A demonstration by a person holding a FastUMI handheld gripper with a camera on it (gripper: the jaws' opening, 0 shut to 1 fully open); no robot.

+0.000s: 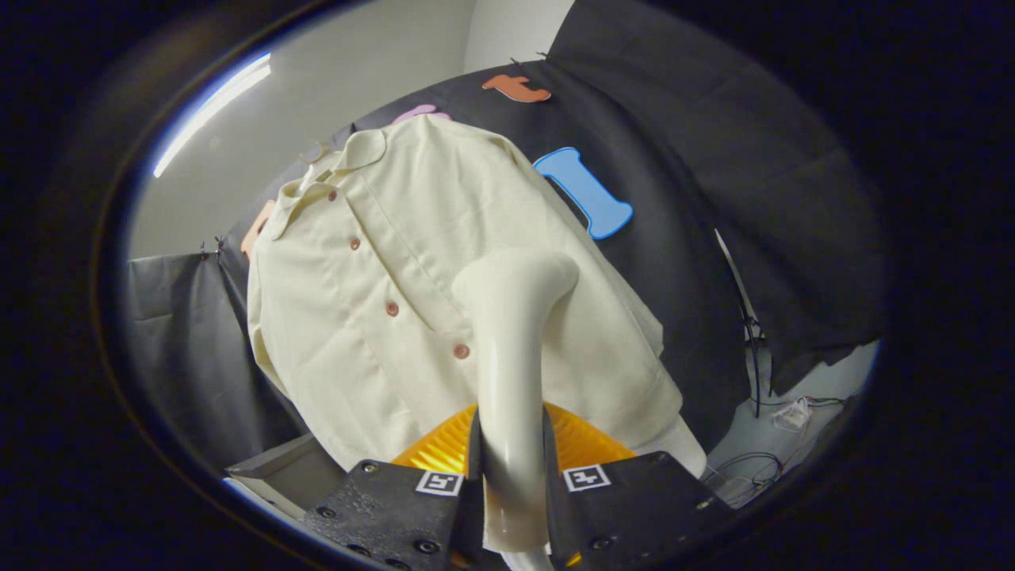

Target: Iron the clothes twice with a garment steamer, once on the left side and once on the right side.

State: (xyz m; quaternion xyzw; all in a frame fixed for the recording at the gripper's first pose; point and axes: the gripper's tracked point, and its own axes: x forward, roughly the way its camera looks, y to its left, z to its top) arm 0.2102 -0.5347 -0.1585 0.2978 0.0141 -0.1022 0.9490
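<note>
Tongs pinching the garment steamer handle, both fingers pressed on its sides, gap just handle-wide. Steamer head tilts up beyond the fingers, against the shirt front, right of the button row. Orange ribbed part sits behind the handle, just below the shirt hem. Shirt hangs on the booth wall.

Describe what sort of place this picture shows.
Likely a staged recording booth, not a home: black cloth walls, a cream shirt hung for steaming, loose cables. The tool grips the steamer handle.
</note>
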